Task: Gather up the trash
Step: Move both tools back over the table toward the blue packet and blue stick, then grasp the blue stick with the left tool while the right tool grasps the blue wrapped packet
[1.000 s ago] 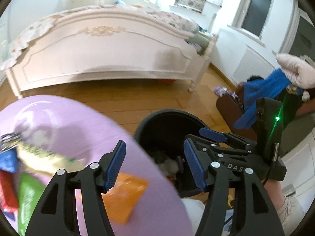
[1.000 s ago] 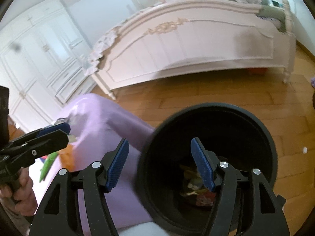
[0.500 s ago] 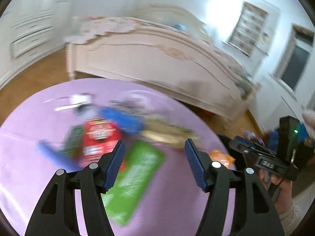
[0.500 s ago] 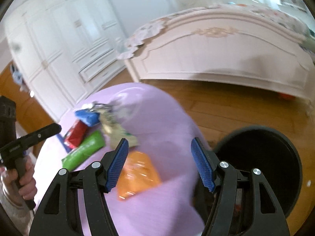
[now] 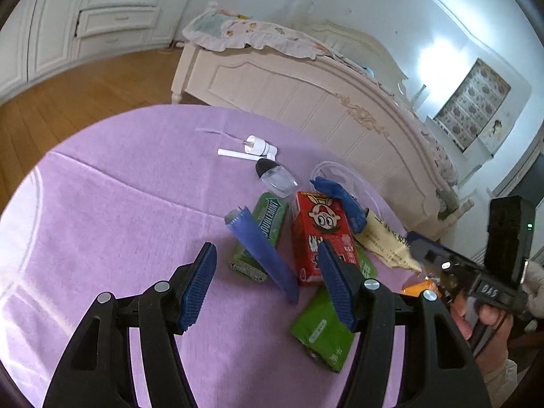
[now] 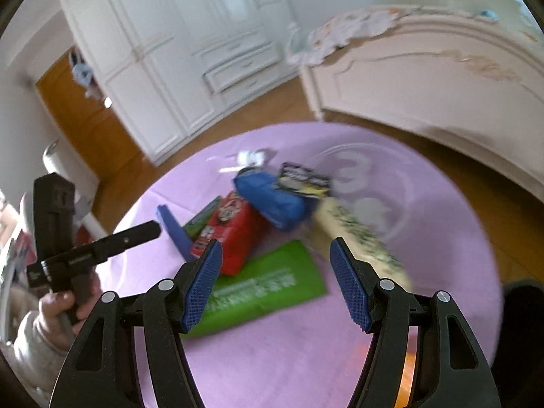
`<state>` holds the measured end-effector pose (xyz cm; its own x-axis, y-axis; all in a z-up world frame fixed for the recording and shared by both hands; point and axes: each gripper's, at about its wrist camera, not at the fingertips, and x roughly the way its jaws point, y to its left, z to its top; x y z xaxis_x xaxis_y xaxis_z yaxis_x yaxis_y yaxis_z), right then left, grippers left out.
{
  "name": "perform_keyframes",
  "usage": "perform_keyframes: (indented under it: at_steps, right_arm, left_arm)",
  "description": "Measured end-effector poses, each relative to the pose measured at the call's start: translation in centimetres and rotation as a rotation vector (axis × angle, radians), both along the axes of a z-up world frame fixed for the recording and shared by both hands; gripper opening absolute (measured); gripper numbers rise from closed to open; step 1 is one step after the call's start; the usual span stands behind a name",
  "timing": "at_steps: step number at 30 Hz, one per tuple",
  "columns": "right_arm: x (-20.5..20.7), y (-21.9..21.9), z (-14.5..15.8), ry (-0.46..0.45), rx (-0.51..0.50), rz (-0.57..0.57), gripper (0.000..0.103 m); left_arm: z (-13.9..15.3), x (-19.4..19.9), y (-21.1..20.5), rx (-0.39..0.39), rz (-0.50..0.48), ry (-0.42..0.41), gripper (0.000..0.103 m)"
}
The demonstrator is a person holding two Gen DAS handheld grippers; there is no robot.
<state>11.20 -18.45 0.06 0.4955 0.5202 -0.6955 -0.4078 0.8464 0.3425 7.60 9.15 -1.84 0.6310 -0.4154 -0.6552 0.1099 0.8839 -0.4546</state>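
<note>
A pile of trash lies on the round purple tablecloth (image 5: 112, 210): a red carton (image 5: 323, 234), a green gum pack (image 5: 263, 234), a blue strip wrapper (image 5: 261, 255), a flat green packet (image 5: 323, 329), a blue bag (image 6: 272, 200) and a cream bag (image 6: 360, 238). My left gripper (image 5: 268, 285) hovers open above the near edge of the pile, nothing between its fingers. My right gripper (image 6: 275, 285) is open over the green packet (image 6: 265, 285), not touching it. Each gripper shows in the other's view: the right gripper (image 5: 476, 278) and the left gripper (image 6: 102, 244).
A clear bottle with a black cap (image 5: 275, 176) and a white plug (image 5: 258, 146) lie further back. An orange packet (image 5: 421, 285) sits at the table's right edge, near the black bin (image 6: 520, 306). A white bed (image 5: 306, 91) and wardrobes (image 6: 170, 68) stand on the wooden floor.
Both views have swung left, away from the black bin and onto the trash pile on the purple table. Both grippers have stayed open and empty.
</note>
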Motion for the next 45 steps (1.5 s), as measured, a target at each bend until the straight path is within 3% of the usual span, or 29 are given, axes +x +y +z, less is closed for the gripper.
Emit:
perform_keyframes:
  at_steps: [3,9,13,15,17,19,26,31,40,45]
  right_arm:
    - [1.7,1.8,-0.6,0.039,0.01,0.035,0.066]
    - [4.6,3.7,-1.6,0.084,0.016,0.037,0.066]
    - [5.6,3.7,-1.8,0.092,0.021,0.012,0.066]
    - [6.0,3.5,-1.8,0.088,0.019,0.003,0.066]
    - [6.6,3.7,-1.8,0.086,0.011,-0.005,0.069]
    - [7.4,4.1,-1.9,0.082,0.005,-0.003,0.076]
    - [10.1,6.0,-3.6,0.158,0.005,0.021,0.077]
    - [9.9,6.4,-3.3,0.147,0.016,0.015,0.066]
    - [5.1,5.2,0.8,0.05,0.146,0.029,0.065]
    - [2.1,2.2,2.6,0.009,0.212,-0.013,0.065]
  left_arm:
    - [-0.4,0.5,0.5,-0.02,-0.003,0.007,0.048]
    - [-0.9,1.3,1.1,-0.045,-0.025,0.013,0.038]
    - [-1.2,1.7,1.0,-0.048,-0.044,0.018,0.038]
    - [-1.3,1.8,0.8,-0.045,-0.056,0.018,0.027]
    - [-1.5,1.8,0.4,-0.035,-0.072,0.017,0.022]
    - [-1.5,1.5,0.2,-0.026,-0.076,0.01,0.02]
    - [-1.6,1.1,0.1,-0.037,-0.07,0.013,0.015]
    - [-1.3,0.7,0.1,-0.037,-0.064,0.004,0.012]
    - [0.8,-0.2,-0.4,-0.028,-0.066,-0.045,0.008]
    - [2.2,-0.7,-1.6,-0.01,-0.088,-0.072,0.008]
